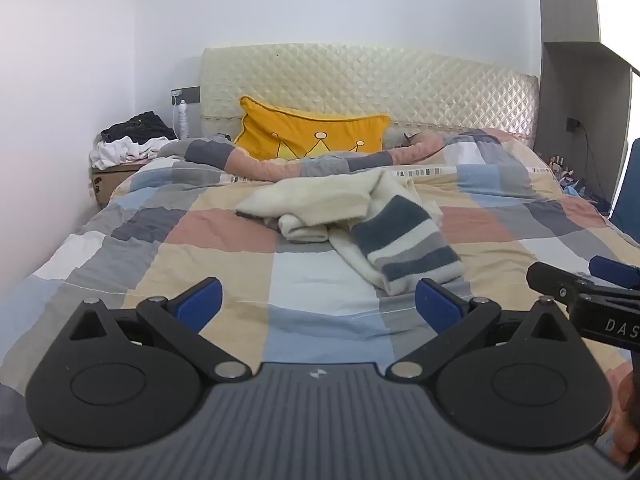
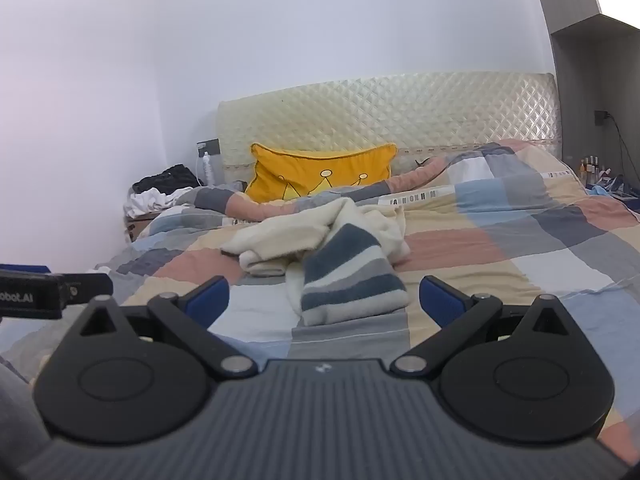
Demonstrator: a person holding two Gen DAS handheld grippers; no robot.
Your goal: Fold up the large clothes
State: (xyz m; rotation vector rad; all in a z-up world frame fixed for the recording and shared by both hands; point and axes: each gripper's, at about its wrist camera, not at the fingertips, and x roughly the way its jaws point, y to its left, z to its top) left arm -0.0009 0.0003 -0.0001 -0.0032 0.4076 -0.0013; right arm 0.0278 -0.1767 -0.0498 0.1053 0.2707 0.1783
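Observation:
A cream sweater (image 1: 320, 204) (image 2: 304, 232) with a striped grey, navy and white sleeve (image 1: 408, 244) (image 2: 348, 276) lies crumpled in the middle of the bed. My left gripper (image 1: 318, 304) hovers over the quilt just short of the sleeve's near end, jaws wide open and empty. My right gripper (image 2: 324, 300) is also open and empty, with the sleeve's cuff lying on the quilt between and beyond its blue pads, untouched. Each gripper shows at the edge of the other's view, the right gripper (image 1: 584, 292) and the left gripper (image 2: 52, 292).
The bed's patchwork quilt (image 1: 224, 232) (image 2: 500, 240) spreads all around the sweater. A yellow crown pillow (image 1: 312, 136) (image 2: 320, 172) leans on the quilted headboard (image 1: 368, 80). A bedside stand on the left carries piled clothes (image 1: 128, 140) and a bottle. Small items crowd the right side (image 2: 600, 176).

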